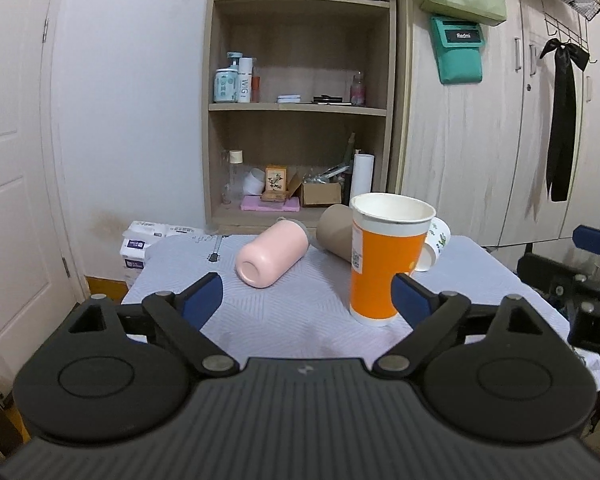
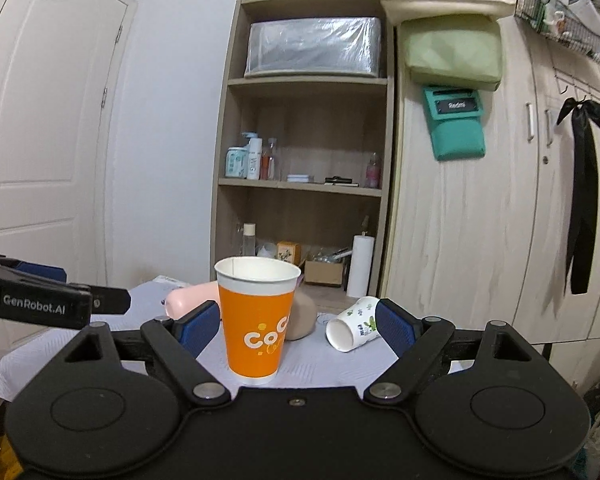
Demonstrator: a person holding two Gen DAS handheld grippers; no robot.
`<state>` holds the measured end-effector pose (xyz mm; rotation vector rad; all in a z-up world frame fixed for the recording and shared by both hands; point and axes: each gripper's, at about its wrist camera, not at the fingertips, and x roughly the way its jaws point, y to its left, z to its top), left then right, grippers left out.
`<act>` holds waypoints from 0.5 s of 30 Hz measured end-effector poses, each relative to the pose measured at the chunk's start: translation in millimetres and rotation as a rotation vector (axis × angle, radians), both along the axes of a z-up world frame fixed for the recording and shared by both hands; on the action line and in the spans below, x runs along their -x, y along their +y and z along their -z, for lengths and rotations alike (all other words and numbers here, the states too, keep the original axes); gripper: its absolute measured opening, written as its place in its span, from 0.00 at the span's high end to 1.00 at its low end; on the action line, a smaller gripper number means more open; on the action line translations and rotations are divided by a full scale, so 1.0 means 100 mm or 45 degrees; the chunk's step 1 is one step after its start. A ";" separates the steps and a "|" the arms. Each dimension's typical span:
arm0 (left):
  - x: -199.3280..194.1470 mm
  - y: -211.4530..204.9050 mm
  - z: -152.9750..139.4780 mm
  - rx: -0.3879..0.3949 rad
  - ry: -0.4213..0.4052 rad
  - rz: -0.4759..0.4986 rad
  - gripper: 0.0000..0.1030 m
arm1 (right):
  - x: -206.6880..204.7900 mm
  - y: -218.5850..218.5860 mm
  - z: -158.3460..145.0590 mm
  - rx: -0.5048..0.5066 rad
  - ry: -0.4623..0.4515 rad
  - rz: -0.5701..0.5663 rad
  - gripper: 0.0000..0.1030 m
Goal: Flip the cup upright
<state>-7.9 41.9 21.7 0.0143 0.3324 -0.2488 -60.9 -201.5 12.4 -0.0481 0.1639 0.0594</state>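
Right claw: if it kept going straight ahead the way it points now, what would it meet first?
Most likely the upright orange cup, which stands between the open fingers of the right claw, nearer the left finger. The brown cup on its side lies behind it; depth is hard to judge.

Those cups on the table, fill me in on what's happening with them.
A person holds a gripper in each hand over a cloth-covered table. The orange paper cup stands upright, mouth up, with nothing gripping it. The left gripper and right gripper are both open. Three cups lie on their sides: a pink cup, a tan cup behind the orange one, and a white cactus-print cup.
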 end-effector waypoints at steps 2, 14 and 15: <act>0.04 0.01 -0.01 0.003 0.000 0.002 0.09 | 0.04 0.02 -0.01 0.009 -0.005 0.017 0.11; 0.15 0.10 -0.06 0.031 -0.013 -0.014 0.00 | 0.00 -0.06 -0.07 -0.071 0.085 0.129 0.00; 0.15 0.10 -0.06 0.025 -0.008 -0.022 0.00 | -0.01 -0.06 -0.07 -0.078 0.100 0.145 0.00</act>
